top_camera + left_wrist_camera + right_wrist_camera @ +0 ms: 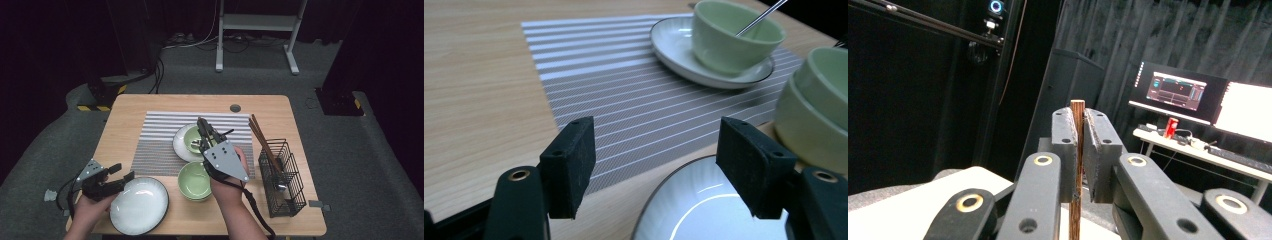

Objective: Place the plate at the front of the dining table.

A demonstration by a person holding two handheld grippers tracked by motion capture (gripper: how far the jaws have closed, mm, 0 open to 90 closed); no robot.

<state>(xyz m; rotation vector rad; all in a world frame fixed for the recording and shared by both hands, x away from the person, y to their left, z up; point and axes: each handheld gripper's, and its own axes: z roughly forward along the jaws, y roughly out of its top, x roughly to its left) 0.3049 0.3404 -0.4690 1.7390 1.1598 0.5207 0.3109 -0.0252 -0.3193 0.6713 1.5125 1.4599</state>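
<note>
My right gripper [204, 131] hovers over a green cup [192, 140] that stands on a white saucer [179, 145]. In the right gripper view, my right gripper [1079, 125] is shut on a thin wooden stick [1076, 200], held upright. A thin metal rod [759, 20] leans out of the green cup [736, 35]; whether it joins the stick I cannot tell. My left gripper [124, 172] is open at the far rim of a white dark-rimmed plate [139, 206]. Its jaws [656, 145] stand wide apart above the plate's edge [704, 210], touching nothing.
Two stacked green bowls [194, 181] sit between the plate and my right hand. A striped grey placemat [160, 140] lies under the saucer. A black wire basket [282, 180] holding brown chopsticks [262, 140] stands at the table's right edge.
</note>
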